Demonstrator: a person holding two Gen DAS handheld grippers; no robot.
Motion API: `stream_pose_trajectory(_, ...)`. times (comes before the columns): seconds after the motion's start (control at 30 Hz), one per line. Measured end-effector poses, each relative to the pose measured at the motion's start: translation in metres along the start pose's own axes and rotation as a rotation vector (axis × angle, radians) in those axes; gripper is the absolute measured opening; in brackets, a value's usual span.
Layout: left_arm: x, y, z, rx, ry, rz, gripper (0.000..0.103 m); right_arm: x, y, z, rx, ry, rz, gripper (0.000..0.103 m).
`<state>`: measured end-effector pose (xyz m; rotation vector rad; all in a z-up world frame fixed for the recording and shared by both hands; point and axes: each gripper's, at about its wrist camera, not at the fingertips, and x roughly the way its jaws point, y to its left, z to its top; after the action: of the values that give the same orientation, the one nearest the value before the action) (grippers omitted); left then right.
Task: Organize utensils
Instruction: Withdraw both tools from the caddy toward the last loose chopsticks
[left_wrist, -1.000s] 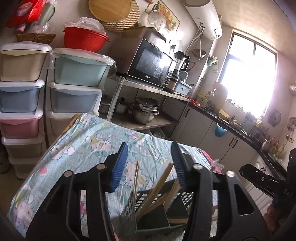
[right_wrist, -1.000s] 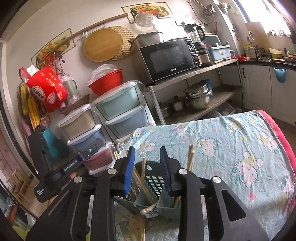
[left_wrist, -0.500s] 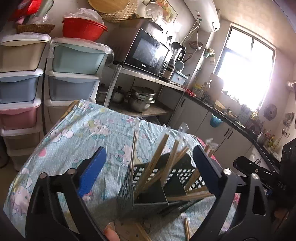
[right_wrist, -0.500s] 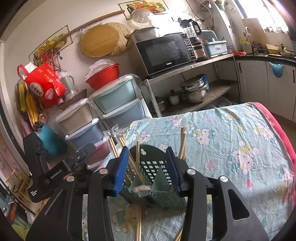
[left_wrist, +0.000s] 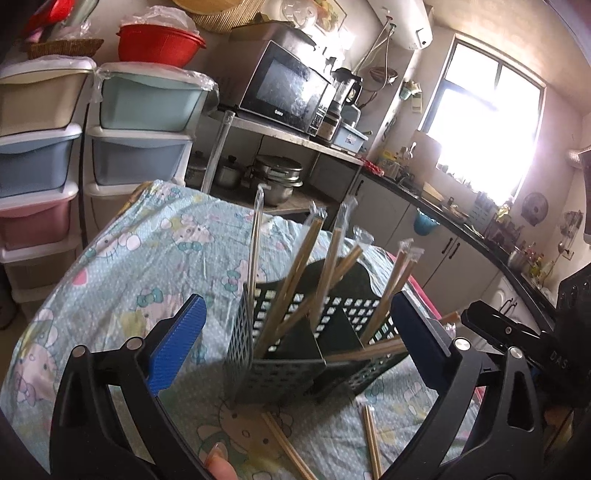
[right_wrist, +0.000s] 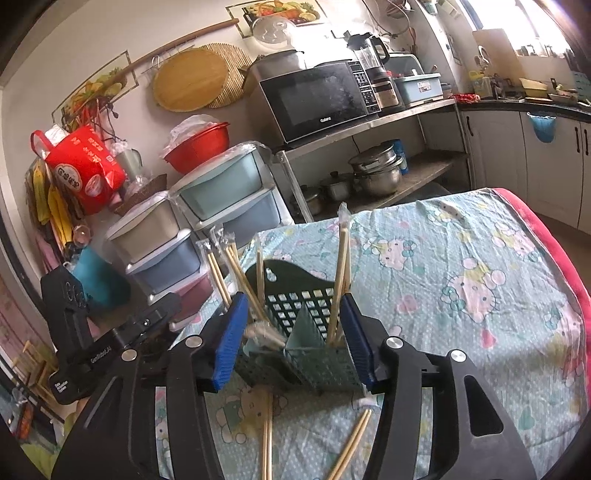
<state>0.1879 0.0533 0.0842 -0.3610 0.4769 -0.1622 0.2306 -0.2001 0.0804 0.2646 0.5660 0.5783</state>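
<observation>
on the tablecloth, toward its near edge, the dark green utensil caddy is standing upright, and i am holding my 2 grippers around it from opposite sides. my left gripper is sitting with its blue pads spread wide apart, wider than the caddy, and nothing is caught between them. my right gripper is also sitting parted, its pads flanking the caddy's walls; i cannot tell whether they are touching the plastic, but they are not squeezing it closed.

inside the caddy, wrapped chopsticks are leaning at mixed angles across its compartments, their clear wrapper tips sticking up above the rim. 1 pair is lying nearly flat across the caddy's right side in the left wrist view. more loose chopsticks are lying flat on the cloth just in front of the caddy, some with ends reaching under its base edge.

beyond the far edge of the table, stacked plastic drawers are standing against the wall, and a microwave is resting on a metal shelf.
</observation>
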Motion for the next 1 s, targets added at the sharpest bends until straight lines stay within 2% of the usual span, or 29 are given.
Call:
stream_pose_trajectory(0.33, -0.002, 0.001, -0.018, -0.006, 0.036, 0.003, 0.092, -0.004, 0.000, -0.023, -0.022, 0.031, -0.025, 0.050)
stream_pose_trajectory(1.0, 0.011, 0.003, -0.054, -0.005, 0.148, 0.025, 0.092, 0.006, -0.021, -0.067, -0.011, 0.160, -0.089, 0.051)
